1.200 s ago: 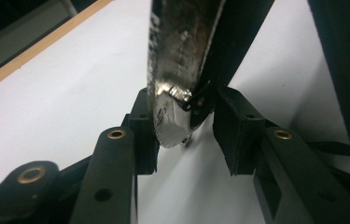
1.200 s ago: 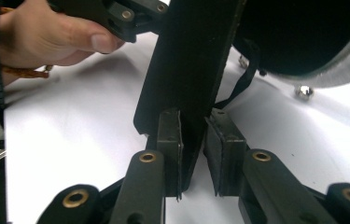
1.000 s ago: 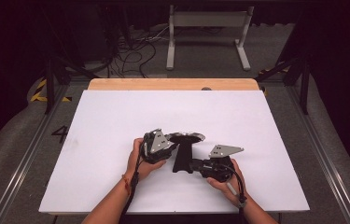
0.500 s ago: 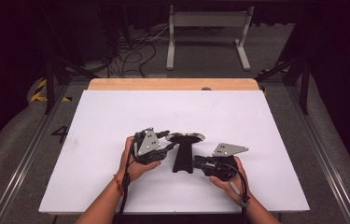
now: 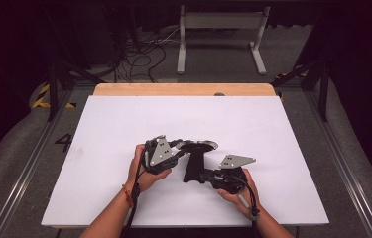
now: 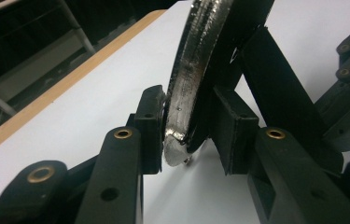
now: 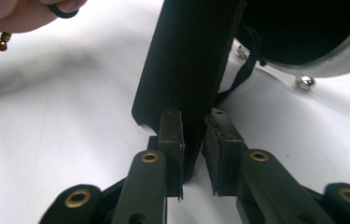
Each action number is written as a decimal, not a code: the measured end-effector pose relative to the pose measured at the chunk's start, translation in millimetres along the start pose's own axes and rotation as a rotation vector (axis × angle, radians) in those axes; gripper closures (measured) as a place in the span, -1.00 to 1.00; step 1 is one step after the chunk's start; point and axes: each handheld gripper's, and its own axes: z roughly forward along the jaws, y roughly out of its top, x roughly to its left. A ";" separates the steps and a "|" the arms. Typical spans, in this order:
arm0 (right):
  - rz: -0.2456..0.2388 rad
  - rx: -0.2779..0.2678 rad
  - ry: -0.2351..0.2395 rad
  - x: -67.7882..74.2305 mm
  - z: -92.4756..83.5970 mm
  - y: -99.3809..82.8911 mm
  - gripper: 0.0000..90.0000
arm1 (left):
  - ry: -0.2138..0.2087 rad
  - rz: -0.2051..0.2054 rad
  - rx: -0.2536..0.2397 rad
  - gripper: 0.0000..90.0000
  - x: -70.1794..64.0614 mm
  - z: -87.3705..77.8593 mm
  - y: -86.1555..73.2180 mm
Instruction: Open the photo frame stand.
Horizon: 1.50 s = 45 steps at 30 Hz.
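While the person's two hands sit close together near the front middle of the white table, both grippers are working on one black object, a flat stand with a round, metal-rimmed disc at its far end and a flat black arm running back toward the person. The left gripper reaches in from the left, and its jaws have just been closing. In the left gripper view the silver rim of the disc stands on edge between the two black pads; the left pad touches the rim, while the right pad lies against the black part behind it, so the grip looks made. The right gripper comes in from the right, jaws narrowly parted and just closing too. In the right gripper view the flat black arm runs straight up between the pads, the left pad flush on it; the right pad sits just beside the arm's edge, and whether it presses I cannot tell. The disc shows at upper right there, above the table.
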 end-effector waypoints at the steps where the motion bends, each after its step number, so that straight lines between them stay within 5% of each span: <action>1: 0.002 0.000 -0.003 -0.4 0.0 -0.2 0.77 | 0.011 -0.002 -0.006 0.47 -1.2 0.5 -0.5; 8: -0.003 -0.001 -0.004 -3.0 -2.6 -0.1 0.78 | 0.056 0.019 -0.016 0.47 -6.5 1.9 -0.2; 26: -0.021 0.020 0.011 -5.6 -6.6 -1.3 0.86 | 0.008 0.007 -0.005 0.50 -2.7 -2.9 -4.7; 33: -0.025 0.021 0.004 -5.8 -7.1 -1.2 0.86 | -0.028 0.002 0.009 0.35 0.3 -6.8 -5.4; 45: -0.023 0.019 0.000 -6.5 -13.1 -0.8 0.88 | -0.003 -0.005 0.028 0.18 9.8 -28.5 -5.9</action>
